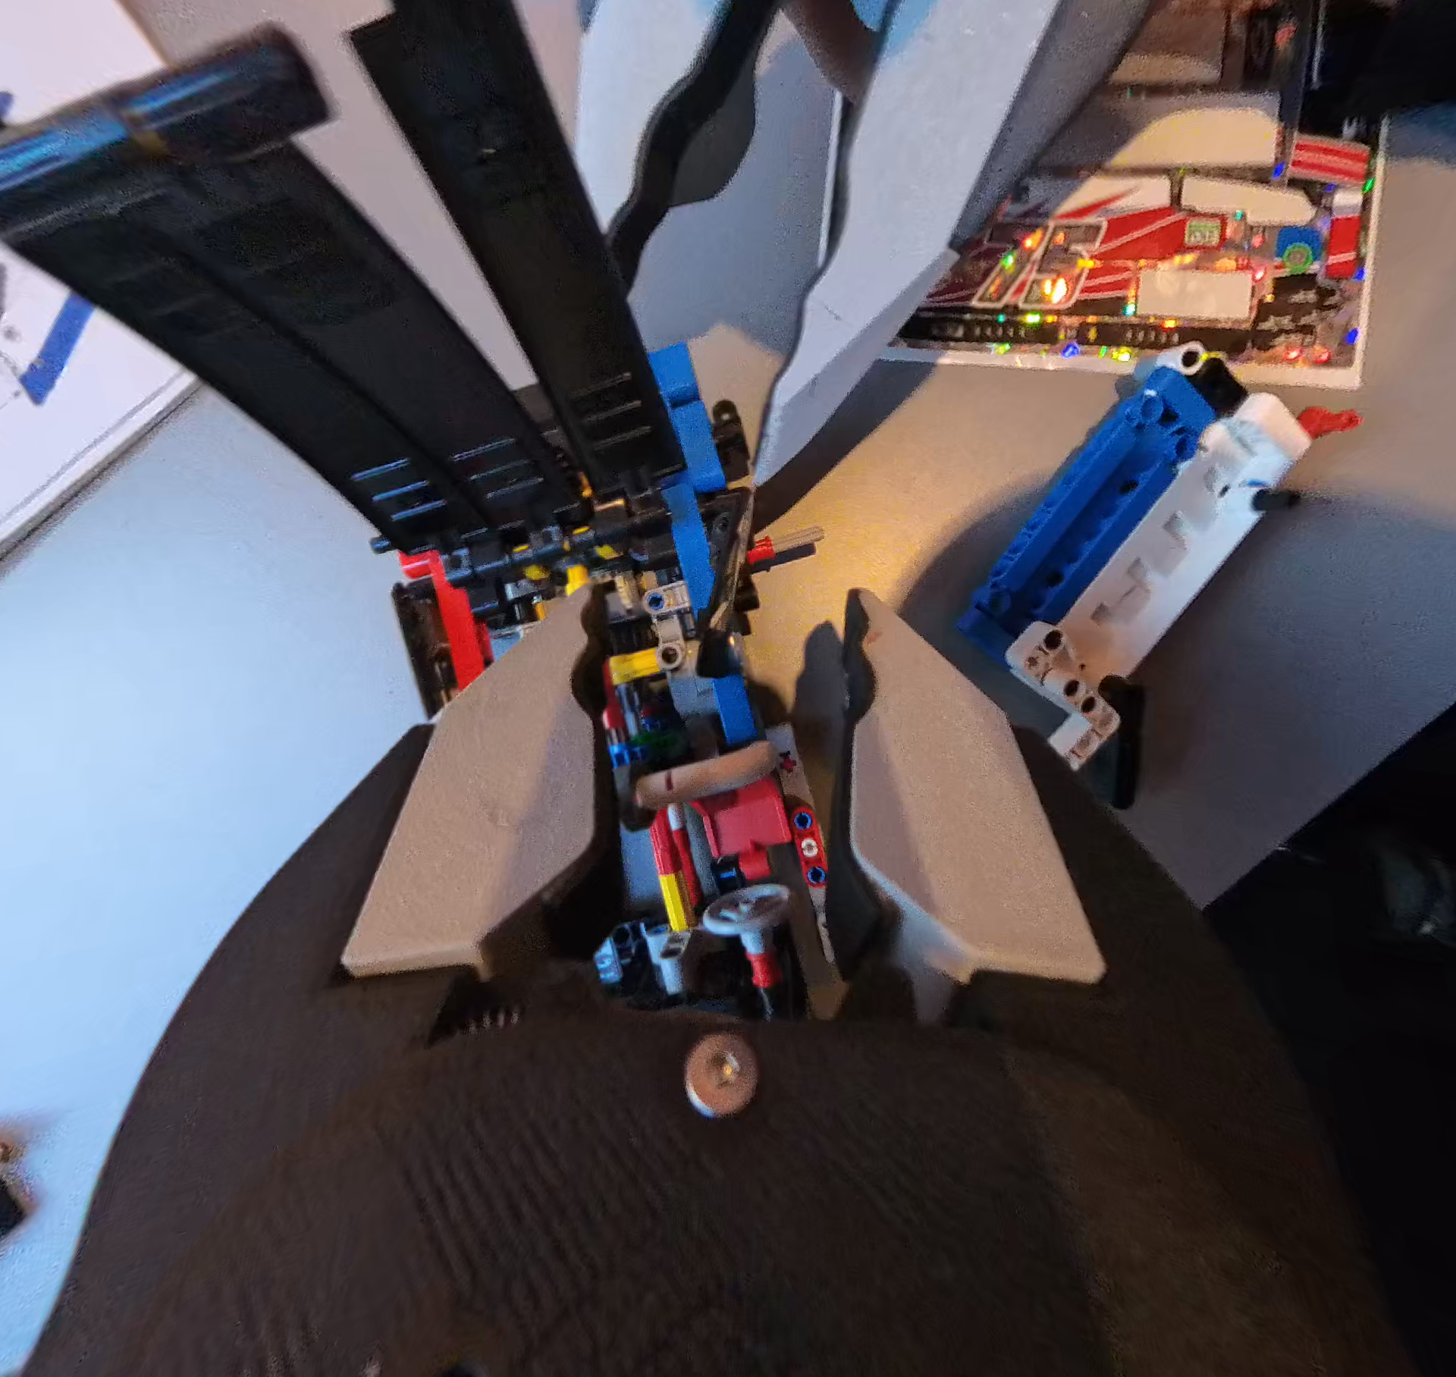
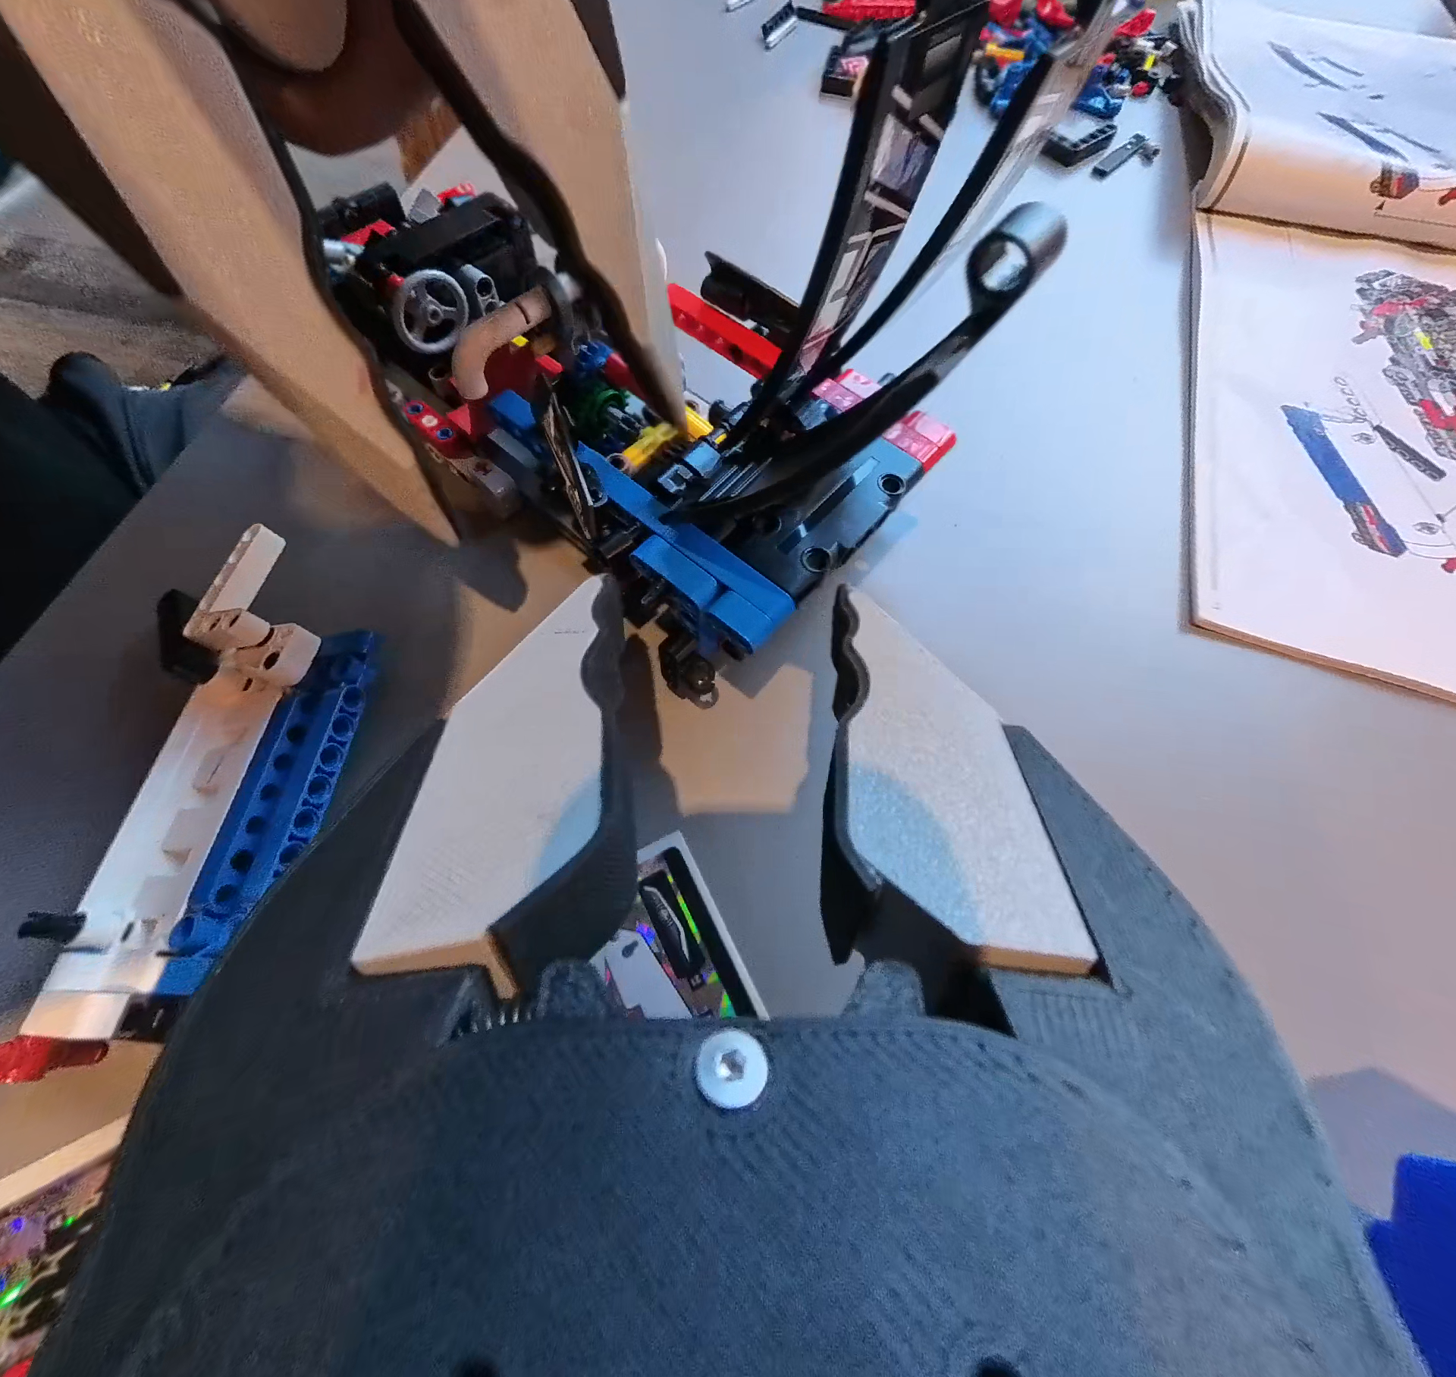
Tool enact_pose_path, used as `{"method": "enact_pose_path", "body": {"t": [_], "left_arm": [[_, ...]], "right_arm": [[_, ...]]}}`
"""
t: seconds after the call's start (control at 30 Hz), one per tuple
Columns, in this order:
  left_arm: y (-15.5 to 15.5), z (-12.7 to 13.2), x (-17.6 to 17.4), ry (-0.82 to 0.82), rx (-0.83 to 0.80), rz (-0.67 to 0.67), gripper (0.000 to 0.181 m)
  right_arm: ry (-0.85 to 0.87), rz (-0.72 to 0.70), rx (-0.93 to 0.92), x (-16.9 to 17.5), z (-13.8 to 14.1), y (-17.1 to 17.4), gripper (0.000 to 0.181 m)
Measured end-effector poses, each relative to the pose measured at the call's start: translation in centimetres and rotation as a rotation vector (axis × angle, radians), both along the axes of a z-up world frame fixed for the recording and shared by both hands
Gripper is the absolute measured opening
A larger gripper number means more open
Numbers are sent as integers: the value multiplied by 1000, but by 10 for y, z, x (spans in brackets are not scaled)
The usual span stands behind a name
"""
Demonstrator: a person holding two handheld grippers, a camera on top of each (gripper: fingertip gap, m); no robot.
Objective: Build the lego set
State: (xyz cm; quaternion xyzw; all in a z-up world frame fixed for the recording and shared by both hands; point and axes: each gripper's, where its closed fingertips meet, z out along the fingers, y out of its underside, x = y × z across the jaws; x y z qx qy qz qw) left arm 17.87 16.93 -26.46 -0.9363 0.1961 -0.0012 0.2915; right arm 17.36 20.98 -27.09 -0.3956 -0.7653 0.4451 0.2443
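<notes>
The left tool (image 1: 721, 618) straddled the lego model (image 1: 670, 709) at frame centre, jaws apart, while only the right view showed the open right tool (image 2: 721, 622), loose pieces (image 2: 1024, 39) and the instruction booklet (image 2: 1324, 394) on the tabletop (image 2: 1024, 709).

Long black curved lego panels (image 1: 331, 299) ran off the left wrist view's top-left edge, blurred. Open paper instruction booklet (image 2: 1339, 409) was cut by right edge. Scattered small lego pieces (image 2: 1024, 23) too small to identify.
</notes>
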Motion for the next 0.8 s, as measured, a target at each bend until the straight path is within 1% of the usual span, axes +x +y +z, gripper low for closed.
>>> {"method": "enact_pose_path", "body": {"t": [0.07,0.13,0.17,0.2,0.27,0.37,0.5,0.67,0.73,0.8], "left_arm": [[-2,1,2,-53,-5,15,57],[-3,-7,6,-78,-46,20,63],[0,-7,3,-45,-32,25,61],[2,-7,4,-24,-27,14,62],[4,-8,5,-1,-36,7,64],[3,-11,7,40,-65,-34,65],[4,-14,10,66,-107,-81,65],[5,-12,10,-8,-136,-97,65],[1,-12,15,-54,-172,-118,76],[0,-11,16,-84,-180,-136,78]], "right_arm": [[-3,27,-19,-1,1,-2,54],[-17,51,-29,-3,-1,-5,58],[-19,57,-24,-5,-1,-5,60],[-16,59,-14,-7,-2,-4,59],[-13,66,-16,-7,-1,-3,56],[-14,68,-30,-8,-1,-3,56],[-34,72,-24,-11,-4,-4,60],[-34,74,-23,-12,-4,-3,60],[-33,78,-16,-12,-5,-3,60],[-41,81,-22,-12,-5,-3,60]]}}
